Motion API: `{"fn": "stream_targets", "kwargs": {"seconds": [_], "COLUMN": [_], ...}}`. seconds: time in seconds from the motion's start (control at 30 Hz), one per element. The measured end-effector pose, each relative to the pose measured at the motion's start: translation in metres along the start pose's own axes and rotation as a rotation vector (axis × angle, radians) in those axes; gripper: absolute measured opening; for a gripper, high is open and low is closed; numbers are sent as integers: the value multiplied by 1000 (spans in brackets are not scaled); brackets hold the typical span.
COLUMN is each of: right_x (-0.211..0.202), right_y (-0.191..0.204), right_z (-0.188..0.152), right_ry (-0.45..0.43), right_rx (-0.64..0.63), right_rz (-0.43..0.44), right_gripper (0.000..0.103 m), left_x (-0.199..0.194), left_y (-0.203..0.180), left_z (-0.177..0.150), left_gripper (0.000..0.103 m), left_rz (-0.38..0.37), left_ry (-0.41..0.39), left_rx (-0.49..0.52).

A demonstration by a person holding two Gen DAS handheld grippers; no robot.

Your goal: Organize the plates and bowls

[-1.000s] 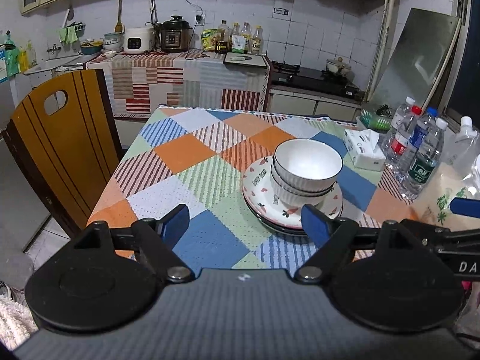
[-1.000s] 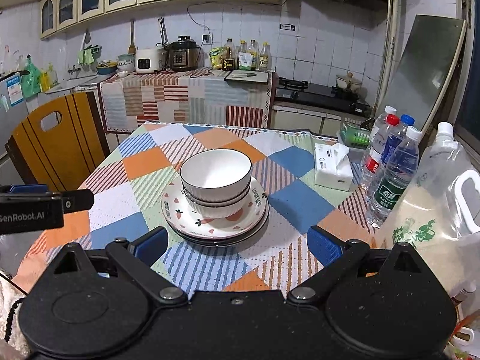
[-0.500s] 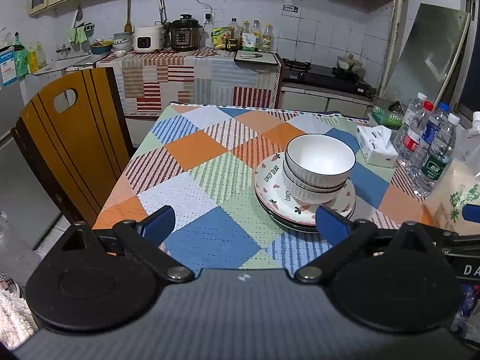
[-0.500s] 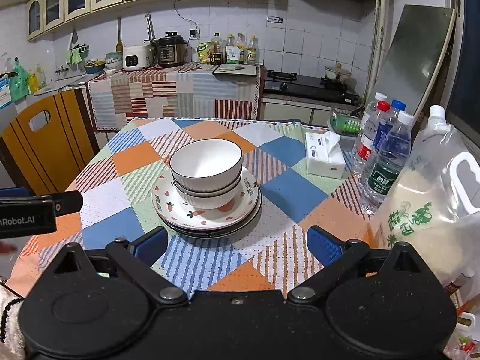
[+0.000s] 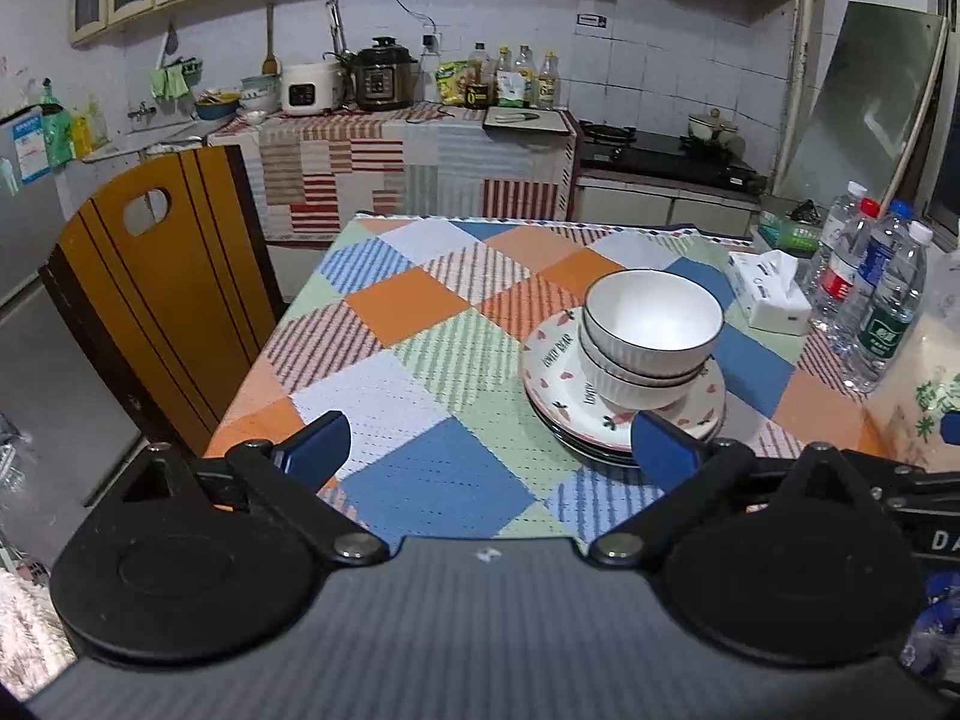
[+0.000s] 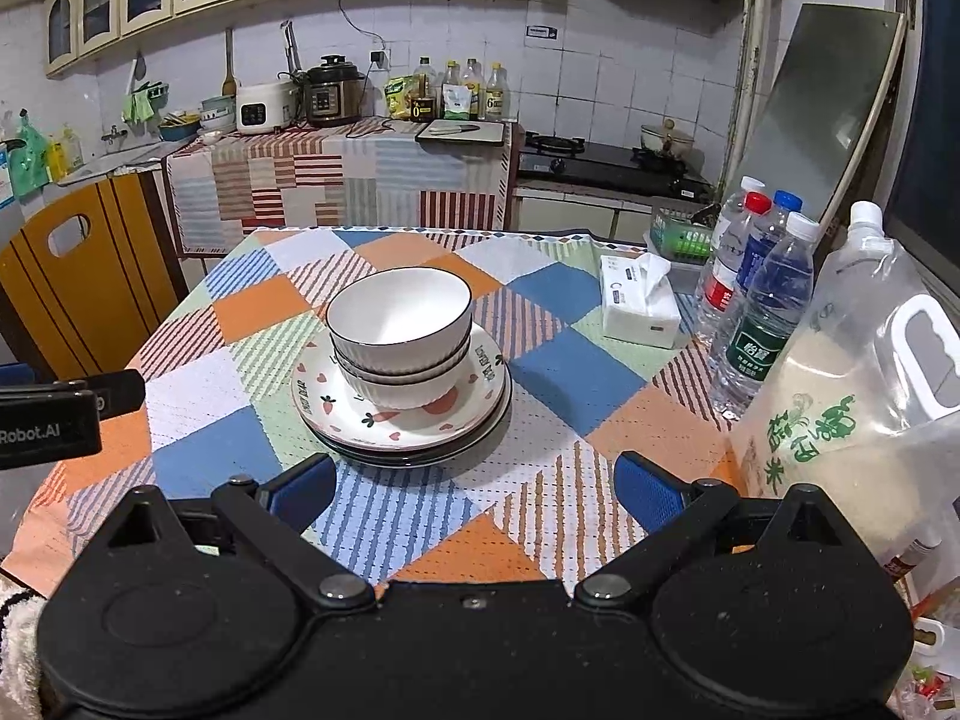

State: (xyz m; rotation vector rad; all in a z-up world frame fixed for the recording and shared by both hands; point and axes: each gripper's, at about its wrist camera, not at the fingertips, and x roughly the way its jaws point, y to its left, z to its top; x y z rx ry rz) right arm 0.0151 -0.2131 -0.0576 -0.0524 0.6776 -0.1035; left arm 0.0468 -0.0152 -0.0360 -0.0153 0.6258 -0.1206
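Two white ribbed bowls (image 5: 653, 327) (image 6: 401, 330) with dark rims sit nested on a stack of plates (image 5: 555, 360) (image 6: 480, 387); the top plate bears carrots and hearts. The stack rests on the patchwork tablecloth (image 5: 420, 360) (image 6: 576, 372). My left gripper (image 5: 489, 447) is open and empty, hovering over the near table edge, its right finger just in front of the plates. My right gripper (image 6: 474, 489) is open and empty too, in front of the stack and apart from it. The left gripper's body (image 6: 48, 417) shows at the left edge of the right wrist view.
A wooden chair (image 5: 156, 294) stands at the table's left side. A tissue box (image 6: 639, 300), three water bottles (image 6: 762, 300) and a large bag of rice (image 6: 852, 408) crowd the table's right side. A kitchen counter (image 5: 420, 162) with cookers lies behind.
The left gripper's jaws have spread wider. Both views have shifted slightly, so the stack sits a little further right in the left wrist view. Bowls and plates have not moved.
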Motion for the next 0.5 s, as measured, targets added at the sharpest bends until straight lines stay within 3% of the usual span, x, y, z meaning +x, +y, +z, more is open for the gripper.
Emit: {"fn": "stream_targets", "kwargs": {"seconds": [0.5], "right_x": [5], "right_y": [-3], "right_z": [-3], "right_ry": [23], "right_rx": [10], "right_rz": [-3], "right_gripper": [101], "left_x": [-2], "left_y": [-2], "left_z": [-1], "left_gripper": [101], "left_rz": [-17], "left_ry": [-12], "left_rx": [15]}}
